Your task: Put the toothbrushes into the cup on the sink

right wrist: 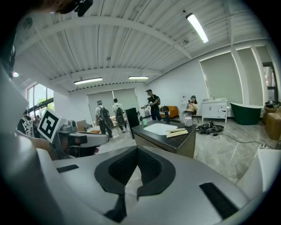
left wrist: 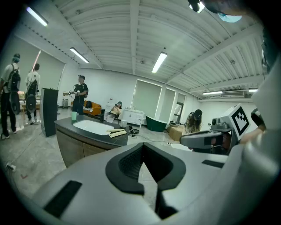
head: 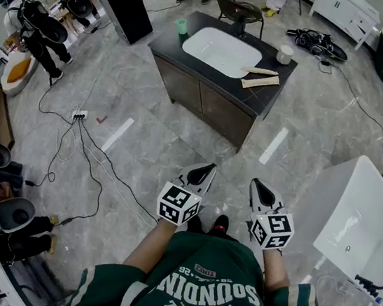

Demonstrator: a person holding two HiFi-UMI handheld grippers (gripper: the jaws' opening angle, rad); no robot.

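Note:
Two toothbrushes in beige packs (head: 260, 76) lie on the dark counter (head: 266, 99) of the sink cabinet, right of the white basin (head: 221, 51). A white cup (head: 284, 54) stands at the counter's far right corner and a green cup (head: 182, 26) at its far left. My left gripper (head: 207, 166) and right gripper (head: 258, 185) hang side by side over the floor, well short of the cabinet, both shut and empty. The left gripper view shows the left gripper (left wrist: 144, 151) facing the packs (left wrist: 115, 132). In the right gripper view the right gripper (right wrist: 137, 150) points toward the packs (right wrist: 176, 132) and white cup (right wrist: 188, 121).
Cables and a power strip (head: 79, 115) run across the floor at the left. A tall black cabinet (head: 124, 1) and a chair (head: 236, 8) stand behind the sink. A white tub (head: 359, 215) sits at the right. Several people stand at the far left.

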